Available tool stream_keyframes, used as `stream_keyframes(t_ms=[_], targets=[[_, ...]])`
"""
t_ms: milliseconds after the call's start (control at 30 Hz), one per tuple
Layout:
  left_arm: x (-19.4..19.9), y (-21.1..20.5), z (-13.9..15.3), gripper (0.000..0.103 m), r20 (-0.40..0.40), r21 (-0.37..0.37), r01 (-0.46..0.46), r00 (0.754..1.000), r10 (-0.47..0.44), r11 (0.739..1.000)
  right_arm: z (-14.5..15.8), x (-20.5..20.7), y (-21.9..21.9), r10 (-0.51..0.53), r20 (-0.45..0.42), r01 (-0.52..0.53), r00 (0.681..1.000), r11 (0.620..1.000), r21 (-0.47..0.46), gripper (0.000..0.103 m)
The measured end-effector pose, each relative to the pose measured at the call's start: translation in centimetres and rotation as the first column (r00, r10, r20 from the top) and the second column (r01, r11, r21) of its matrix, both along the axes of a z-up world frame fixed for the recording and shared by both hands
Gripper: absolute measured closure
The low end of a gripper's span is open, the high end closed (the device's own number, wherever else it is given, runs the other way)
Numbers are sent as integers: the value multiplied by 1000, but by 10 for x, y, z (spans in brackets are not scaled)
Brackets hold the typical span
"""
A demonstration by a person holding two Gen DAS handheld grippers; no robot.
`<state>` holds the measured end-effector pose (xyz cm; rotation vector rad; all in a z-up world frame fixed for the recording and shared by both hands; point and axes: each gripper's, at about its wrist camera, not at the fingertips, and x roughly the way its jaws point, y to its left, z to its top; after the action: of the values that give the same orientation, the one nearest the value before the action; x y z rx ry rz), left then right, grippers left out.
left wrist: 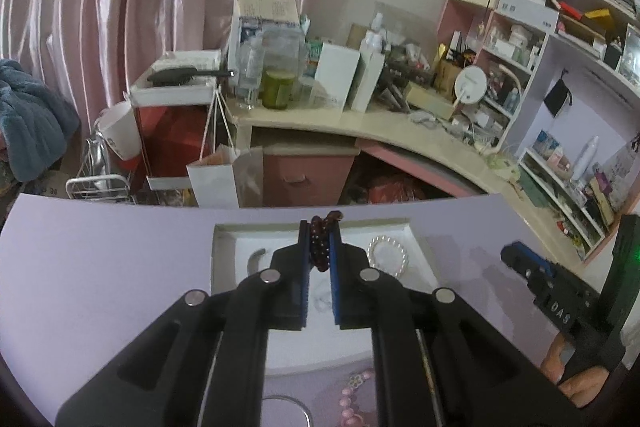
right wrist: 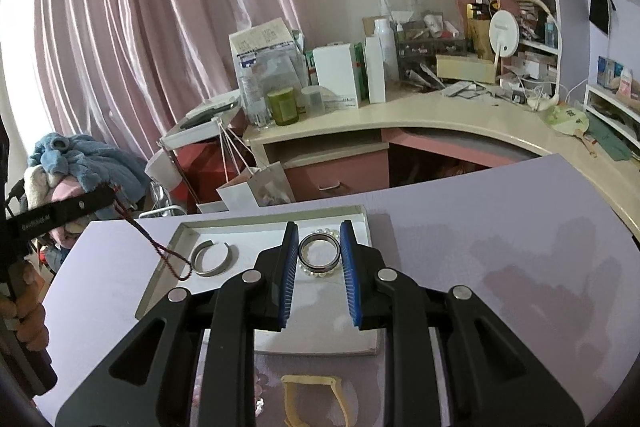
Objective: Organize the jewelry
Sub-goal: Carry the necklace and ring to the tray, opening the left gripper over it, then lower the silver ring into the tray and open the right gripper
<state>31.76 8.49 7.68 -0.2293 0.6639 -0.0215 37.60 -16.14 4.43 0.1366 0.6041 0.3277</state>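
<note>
Up at twelve o'clock in the left wrist view, the left gripper (left wrist: 319, 247) is clamped on a dark red bead bracelet (left wrist: 320, 243), held above the white tray (left wrist: 224, 259) on the lilac table (left wrist: 100, 267). A pearl bracelet (left wrist: 387, 253) lies in the tray at two o'clock of the fingers, a silver cuff (right wrist: 211, 258) at its left end. The right gripper (right wrist: 319, 247) grips a dark metal bangle (right wrist: 319, 253) over the tray (right wrist: 360, 219). At six o'clock, a yellow band (right wrist: 314, 399) lies on the table.
</note>
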Motion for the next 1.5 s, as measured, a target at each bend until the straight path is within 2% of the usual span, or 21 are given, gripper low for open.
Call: stream_keyframes(t_ms=[33,67,100,333,467,600,800,833,867,933,1033,1267,1500], targets=[[0,0,-3,84,-6,1,0,1000,0,1000,-2,2,1,0,-4,0,1000,1000,0,81],[0,1,-7,70,-12,0,-5,1000,5,1000,-3,3,1,0,-8,0,1000,1000,-1,81],[-1,3,-9,64,-13,-3,-12,1000,12,1000,-4,5,2,1,-12,-1,1000,1000,-2,81],[-9,28,-9,64,9,-48,-93,996,93,995,-9,15,9,14,-24,-14,1000,1000,-9,81],[-15,36,-4,57,28,-41,-130,991,131,991,-13,21,16,30,-36,-31,999,999,-22,81],[-19,38,-4,52,36,-31,-145,989,146,989,-25,31,27,49,-84,-51,995,998,-27,81],[-21,38,-8,50,26,-27,-151,988,152,988,-30,48,46,96,-108,-100,989,994,-35,80],[-21,38,-8,50,25,-28,-153,988,154,988,-31,51,48,102,-123,-107,987,994,-29,79],[-22,39,-8,50,25,-28,-154,988,154,988,-32,52,48,91,-136,-96,986,995,-29,68],[-25,39,-8,49,26,-27,-157,987,158,987,-28,48,43,71,-122,-74,990,997,-20,48],[-32,40,-8,48,29,-23,-167,985,168,986,-19,32,27,36,-83,-38,996,999,-17,47],[-54,41,-8,47,29,-36,-188,982,189,981,-16,-2,-17,-66,-90,66,994,998,0,47],[-87,35,2,44,58,-39,-201,977,203,979,-18,-39,-31,-76,-98,77,992,997,1,47]])
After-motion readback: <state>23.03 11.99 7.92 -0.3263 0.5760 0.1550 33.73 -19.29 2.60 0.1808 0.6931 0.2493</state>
